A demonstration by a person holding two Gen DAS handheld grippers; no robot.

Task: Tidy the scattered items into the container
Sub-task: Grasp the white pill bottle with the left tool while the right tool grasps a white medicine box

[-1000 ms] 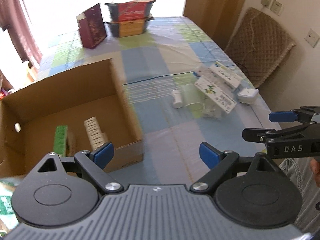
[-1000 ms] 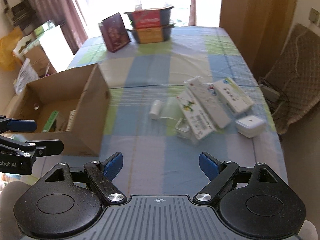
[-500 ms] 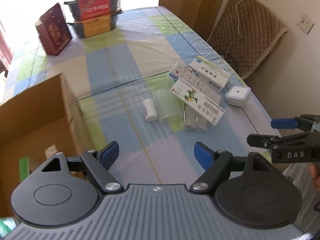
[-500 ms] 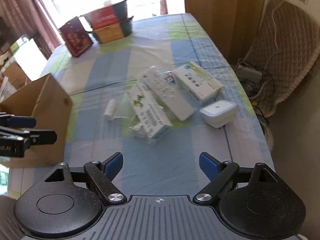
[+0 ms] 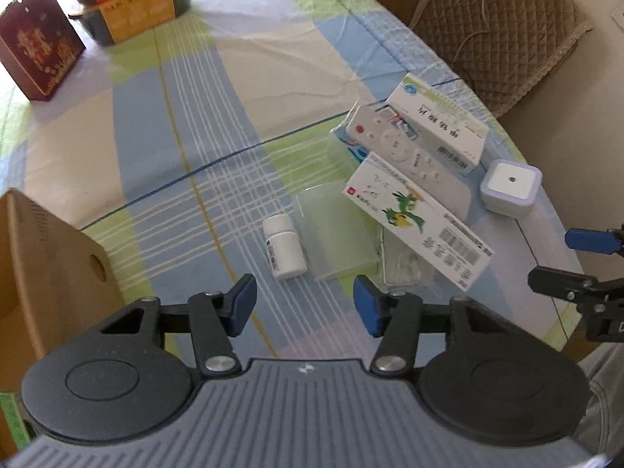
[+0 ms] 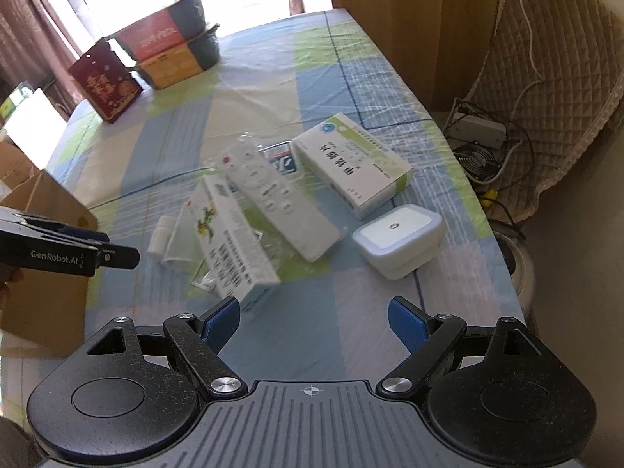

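Scattered items sit in a loose cluster on the checked tablecloth (image 5: 163,124), right of centre in the left wrist view. Cardboard box (image 5: 43,269), the container, at the left edge, only one outer wall and corner visible, inside hidden. Left gripper (image 5: 305,306) hovers above the cloth, jaws wide apart, nothing between the blue pads. Just past the pads a white pill bottle (image 5: 284,246) lies on its side, touching a clear plastic sleeve (image 5: 335,238) on its right. Parrot-print carton (image 5: 419,218) rests tilted over a clear blister pack (image 5: 401,265). White remote (image 5: 397,152) lies beside it, partly under it, and a green-and-white medicine box (image 5: 438,123) just behind. Small white square device (image 5: 511,187) stands apart to the right, near the table edge. Right gripper (image 5: 577,261) enters from the right edge, fingers spread. Dark red box (image 5: 37,54) and stacked trays (image 5: 132,0) far back.

Right wrist view: right gripper (image 6: 314,323) hovers low over the near table edge, jaws wide, holding nothing. Parrot-print carton (image 6: 230,234) is just ahead of its left pad, remote (image 6: 277,199) leaning alongside, medicine box (image 6: 351,162) behind, square device (image 6: 399,240) ahead to the right. Pill bottle (image 6: 160,238) and sleeve (image 6: 180,243) left of the carton. Left gripper (image 6: 117,253) comes in from the left, spread cannot be judged here, in front of the cardboard box (image 6: 43,273)
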